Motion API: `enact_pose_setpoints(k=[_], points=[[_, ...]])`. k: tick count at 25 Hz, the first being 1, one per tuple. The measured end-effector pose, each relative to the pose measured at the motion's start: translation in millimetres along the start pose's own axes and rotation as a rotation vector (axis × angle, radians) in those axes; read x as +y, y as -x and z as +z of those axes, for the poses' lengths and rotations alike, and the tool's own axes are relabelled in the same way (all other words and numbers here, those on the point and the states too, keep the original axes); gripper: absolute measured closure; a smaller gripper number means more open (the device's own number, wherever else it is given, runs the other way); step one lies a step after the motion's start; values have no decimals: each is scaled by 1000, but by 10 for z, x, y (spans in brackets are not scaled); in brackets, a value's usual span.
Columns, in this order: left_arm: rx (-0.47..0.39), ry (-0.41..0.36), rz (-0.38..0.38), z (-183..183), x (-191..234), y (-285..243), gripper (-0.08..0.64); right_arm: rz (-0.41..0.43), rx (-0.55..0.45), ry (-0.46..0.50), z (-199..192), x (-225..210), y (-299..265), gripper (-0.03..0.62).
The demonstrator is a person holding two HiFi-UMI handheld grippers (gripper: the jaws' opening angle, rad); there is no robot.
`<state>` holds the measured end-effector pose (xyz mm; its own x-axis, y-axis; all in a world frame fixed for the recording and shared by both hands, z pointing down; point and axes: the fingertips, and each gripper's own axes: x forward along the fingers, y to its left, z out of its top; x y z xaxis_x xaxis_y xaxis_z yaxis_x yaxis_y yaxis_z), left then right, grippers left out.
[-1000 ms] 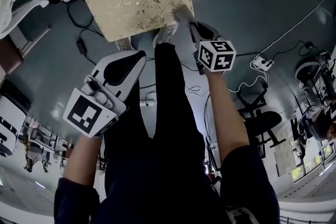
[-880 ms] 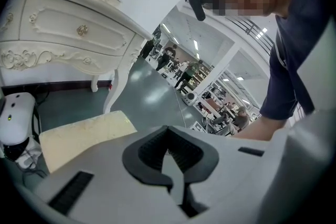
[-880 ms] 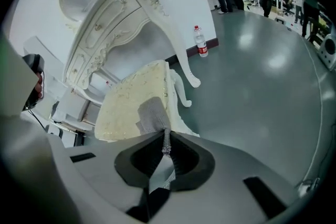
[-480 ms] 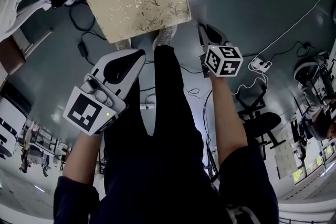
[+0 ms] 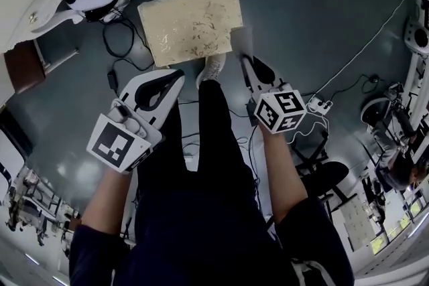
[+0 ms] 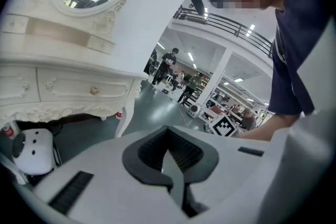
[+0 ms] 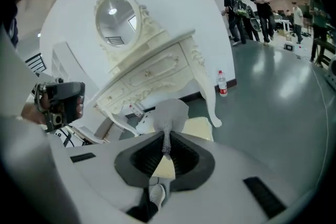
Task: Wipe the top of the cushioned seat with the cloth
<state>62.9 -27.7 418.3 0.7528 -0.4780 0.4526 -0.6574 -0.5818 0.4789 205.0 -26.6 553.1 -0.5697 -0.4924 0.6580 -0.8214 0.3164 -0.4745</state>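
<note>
While the right gripper (image 5: 245, 59) (image 7: 167, 140) has its jaws clamped on the grey cloth (image 5: 240, 41) (image 7: 169, 112), the cloth hangs just beside the right edge of the cushioned seat (image 5: 191, 23) (image 7: 202, 127), off its top. Seat stands on the grey floor (image 5: 322, 10) by a white dressing table (image 7: 152, 73). Left gripper (image 5: 175, 74) (image 6: 168, 134) is held nearer the person, jaws together, nothing between them.
</note>
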Motion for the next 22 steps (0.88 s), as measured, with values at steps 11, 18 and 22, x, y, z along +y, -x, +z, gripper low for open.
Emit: enact_pose_setpoints(k=[11, 18, 22], points=[[-211, -173, 24, 1215, -276, 984, 552, 122, -229, 165, 1405, 1308, 794, 548], [-316, -284, 33, 1941, -703, 1646, 552, 155, -378, 286, 2159, 2020, 1618, 548], [-359, -320, 46, 2174, -892, 1955, 552, 180, -442, 326, 2418, 2357, 1938, 548]])
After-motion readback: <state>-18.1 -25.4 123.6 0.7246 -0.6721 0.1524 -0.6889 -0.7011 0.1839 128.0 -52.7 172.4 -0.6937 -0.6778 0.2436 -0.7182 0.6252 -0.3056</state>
